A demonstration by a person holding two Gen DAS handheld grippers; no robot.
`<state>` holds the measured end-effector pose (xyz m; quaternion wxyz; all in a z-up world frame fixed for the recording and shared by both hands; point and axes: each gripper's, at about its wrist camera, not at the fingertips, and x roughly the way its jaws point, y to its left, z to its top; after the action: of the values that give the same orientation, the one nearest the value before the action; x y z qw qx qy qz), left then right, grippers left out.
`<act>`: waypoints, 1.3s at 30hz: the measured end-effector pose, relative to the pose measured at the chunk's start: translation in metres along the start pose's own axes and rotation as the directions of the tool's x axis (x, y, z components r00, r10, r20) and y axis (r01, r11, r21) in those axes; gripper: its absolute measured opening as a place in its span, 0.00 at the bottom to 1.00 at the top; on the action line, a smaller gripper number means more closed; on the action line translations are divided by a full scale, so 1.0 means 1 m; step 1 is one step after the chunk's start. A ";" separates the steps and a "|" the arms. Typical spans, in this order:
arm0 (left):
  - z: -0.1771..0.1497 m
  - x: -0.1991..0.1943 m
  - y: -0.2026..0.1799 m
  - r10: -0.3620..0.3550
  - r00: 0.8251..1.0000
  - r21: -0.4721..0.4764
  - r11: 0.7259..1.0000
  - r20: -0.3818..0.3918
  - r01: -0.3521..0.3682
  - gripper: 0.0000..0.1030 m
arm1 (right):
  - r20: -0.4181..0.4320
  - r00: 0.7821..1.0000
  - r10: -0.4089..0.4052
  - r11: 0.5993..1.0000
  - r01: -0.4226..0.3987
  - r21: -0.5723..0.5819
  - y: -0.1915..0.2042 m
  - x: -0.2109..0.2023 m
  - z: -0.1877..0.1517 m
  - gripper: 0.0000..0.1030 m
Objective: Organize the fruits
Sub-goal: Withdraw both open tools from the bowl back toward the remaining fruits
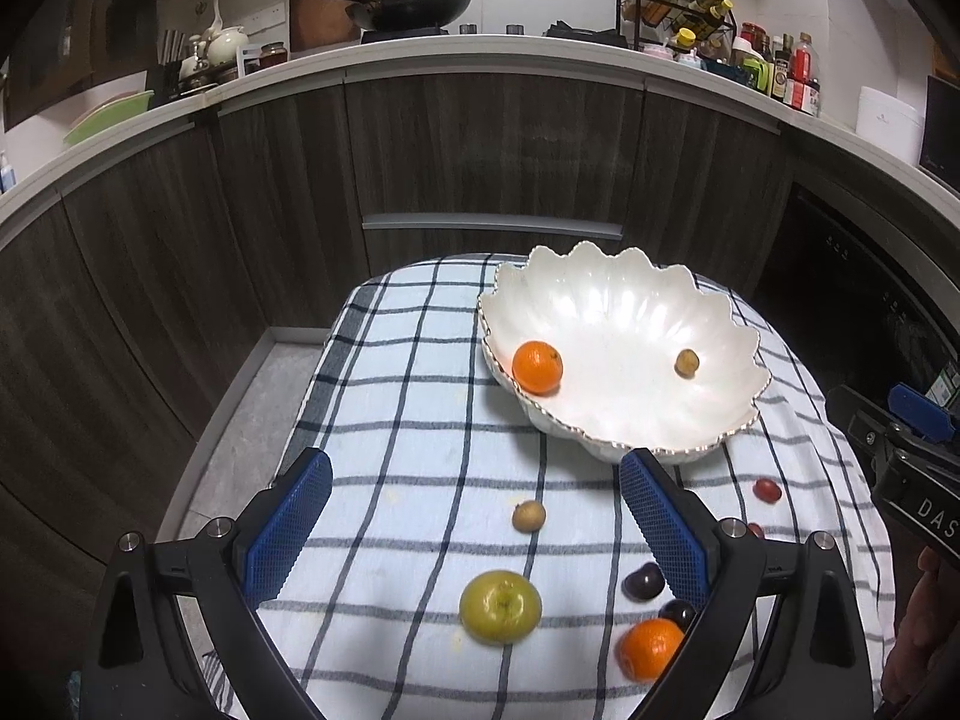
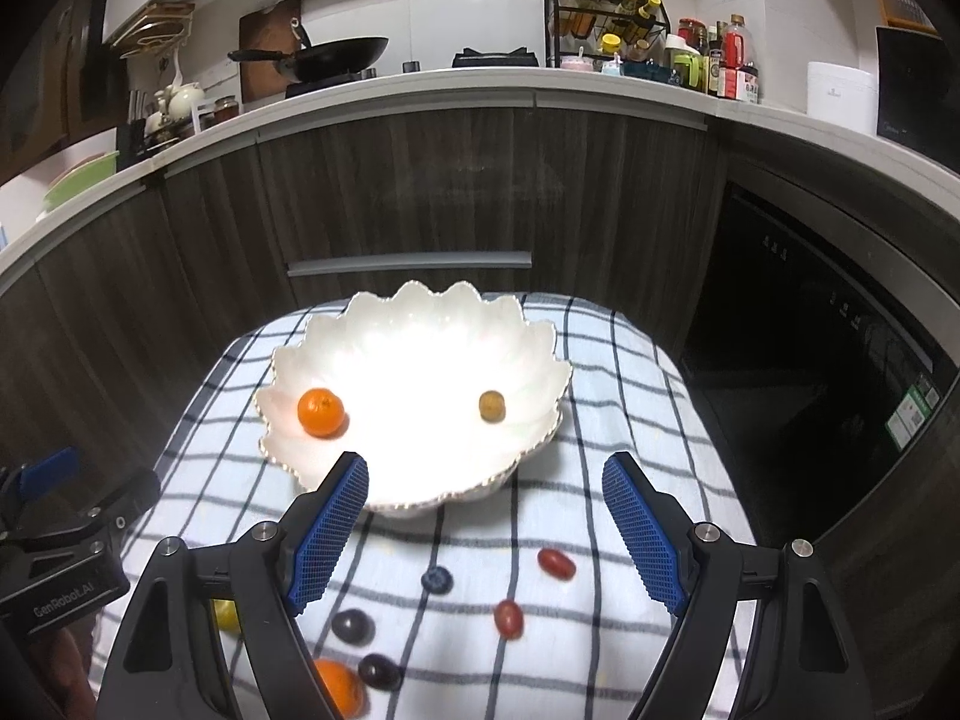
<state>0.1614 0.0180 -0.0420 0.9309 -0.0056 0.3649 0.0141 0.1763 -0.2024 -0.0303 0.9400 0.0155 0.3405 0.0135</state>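
Left wrist view: left gripper (image 1: 477,525) released, jaws wide, nothing between the pads. It hovers over the checked cloth (image 1: 408,420), with the green apple (image 1: 500,606) and a small tan fruit (image 1: 528,516) framed between its fingers. White scalloped bowl (image 1: 624,300) sits at 1 o'clock from the gripper and holds an orange (image 1: 537,366) and a second tan fruit (image 1: 686,362).

Right gripper (image 2: 486,531) also released and empty, bowl at its 12 o'clock. On the cloth below it: blueberry (image 2: 436,579), two red grape-like fruits (image 2: 556,562) (image 2: 508,618), two dark grapes (image 2: 350,626) (image 2: 379,671).

Likely step: pick loose fruit, drop in bowl. Advice: left takes the apple, centred between the pads, close gently since it is round and could roll. Right takes one small fruit at a time with a light squeeze; soft skins bruise. Keep the grippers apart over the bowl.

Hard to see: the loose orange (image 1: 650,649) is half hidden behind the left gripper's right finger and cut off in the right view. Bowl centre is blown out white in the right view. A yellowish fruit (image 2: 227,614) peeks behind the right gripper's left finger; kind unclear. Table under the cloth unseen.
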 end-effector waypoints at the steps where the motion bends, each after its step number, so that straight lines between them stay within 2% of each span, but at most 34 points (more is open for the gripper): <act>1: -0.002 -0.001 0.000 0.002 1.000 0.004 1.000 0.001 -0.002 0.95 | -0.004 1.000 0.001 1.000 -0.001 0.000 0.000 0.000 -0.002 0.79; 12: -0.023 -0.006 0.000 0.008 1.000 0.007 1.000 -0.006 -0.008 0.95 | -0.032 0.999 0.016 1.000 -0.016 -0.005 0.001 -0.004 -0.020 0.79; 25: -0.047 -0.013 0.002 0.018 1.000 0.055 0.998 0.011 -0.019 0.95 | -0.042 0.999 0.025 0.999 -0.027 -0.033 0.010 -0.006 -0.046 0.79; 39: -0.073 -0.004 0.003 0.006 1.000 0.083 0.997 -0.025 -0.004 0.95 | -0.094 0.993 0.066 0.994 -0.074 -0.082 0.022 -0.001 -0.072 0.79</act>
<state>0.1085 0.0191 -0.0926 0.9257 0.0340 0.3768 0.0014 0.1290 -0.1791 -0.0838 0.9223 -0.0133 0.3812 0.0618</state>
